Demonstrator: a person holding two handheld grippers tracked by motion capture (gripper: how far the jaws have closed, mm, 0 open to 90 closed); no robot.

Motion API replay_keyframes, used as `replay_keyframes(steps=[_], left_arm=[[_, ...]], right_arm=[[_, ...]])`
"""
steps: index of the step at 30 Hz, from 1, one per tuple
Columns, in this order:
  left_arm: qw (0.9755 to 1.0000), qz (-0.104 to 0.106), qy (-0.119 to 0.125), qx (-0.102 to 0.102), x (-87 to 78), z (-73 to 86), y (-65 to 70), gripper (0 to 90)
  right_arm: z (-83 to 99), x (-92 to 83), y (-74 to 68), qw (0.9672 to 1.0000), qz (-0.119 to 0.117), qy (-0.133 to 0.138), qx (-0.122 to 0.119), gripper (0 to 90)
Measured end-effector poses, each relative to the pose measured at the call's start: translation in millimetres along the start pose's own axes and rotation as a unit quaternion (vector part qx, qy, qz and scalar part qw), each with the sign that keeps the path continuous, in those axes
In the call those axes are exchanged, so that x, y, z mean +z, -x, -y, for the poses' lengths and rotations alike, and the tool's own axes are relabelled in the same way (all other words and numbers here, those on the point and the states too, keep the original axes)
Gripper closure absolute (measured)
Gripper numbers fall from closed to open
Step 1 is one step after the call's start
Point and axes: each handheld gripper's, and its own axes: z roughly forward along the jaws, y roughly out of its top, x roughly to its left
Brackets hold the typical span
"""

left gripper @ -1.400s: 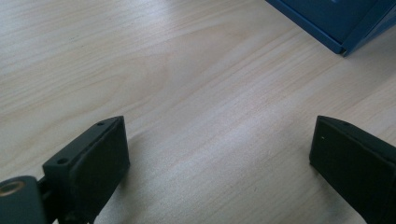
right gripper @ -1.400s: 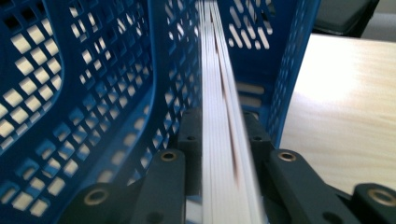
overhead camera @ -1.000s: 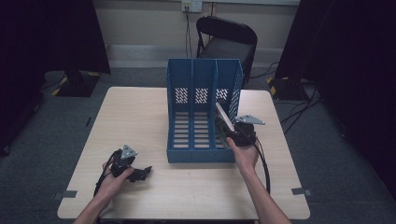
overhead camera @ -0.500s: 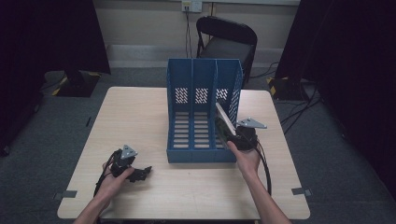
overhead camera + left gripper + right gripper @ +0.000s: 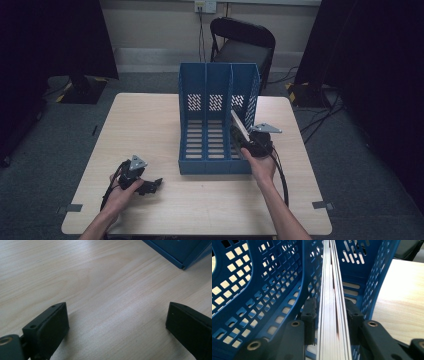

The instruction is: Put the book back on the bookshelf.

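A blue three-slot file rack (image 5: 216, 125) stands in the middle of the wooden table (image 5: 150, 125). My right gripper (image 5: 248, 140) is at the rack's right slot, shut on a thin stack of white booklets (image 5: 240, 125) held on edge. In the right gripper view the booklets (image 5: 332, 305) run forward between the jaws into the right slot, with the perforated divider (image 5: 274, 290) to the left. My left gripper (image 5: 150, 186) rests low over the table near the front left, open with nothing between its fingers (image 5: 47, 327). A corner of the rack (image 5: 180, 255) is ahead of it.
A black chair (image 5: 242, 42) stands behind the table. Black curtains hang on both sides. Cables lie on the grey floor to the right (image 5: 320, 115). Tape marks sit at the table's front corners (image 5: 74, 207).
My right gripper has eased the booklets slightly further into the rack's right slot. The left gripper has stayed where it was.
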Motion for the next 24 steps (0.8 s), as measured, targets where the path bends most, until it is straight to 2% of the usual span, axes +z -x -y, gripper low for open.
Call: replay_keyframes(steps=[4, 10, 12, 15, 17, 18, 24], left_arm=[[1.0, 0.0, 0.0, 0.0, 0.0, 0.0, 0.0, 4.0], [1.0, 0.001, -0.003, 0.003, 1.1, -1.1, 0.1, 2.7], [1.0, 0.002, -0.004, 0.004, 1.5, -1.3, 0.1, 2.0], [1.0, 0.003, -0.004, 0.003, 1.7, -1.5, 0.0, 1.8], [1.0, 0.004, -0.004, 0.003, 2.1, -1.7, 0.2, 1.4], [1.0, 0.005, -0.004, 0.003, 2.2, -1.8, 0.3, 1.1], [1.0, 0.004, -0.005, 0.004, 2.2, -1.8, 0.4, 1.1]], right_arm=[[-0.1, 1.8, -0.1, 1.0, -0.002, 0.001, 0.006, 68.1], [-2.1, 4.9, 0.3, 0.9999, 0.012, -0.004, 0.009, 74.4], [-2.0, 5.1, -0.8, 0.9996, 0.027, -0.001, 0.007, 76.1], [-1.7, 5.1, -0.4, 0.9993, 0.035, 0.002, 0.012, 76.4], [-1.7, 5.8, 0.4, 0.9991, 0.037, 0.006, 0.02, 76.5], [-0.7, 6.5, -0.4, 0.9983, 0.049, 0.013, 0.028, 76.7], [-1.2, 8.3, -3.9, 0.9974, 0.065, 0.017, 0.029, 76.8]])
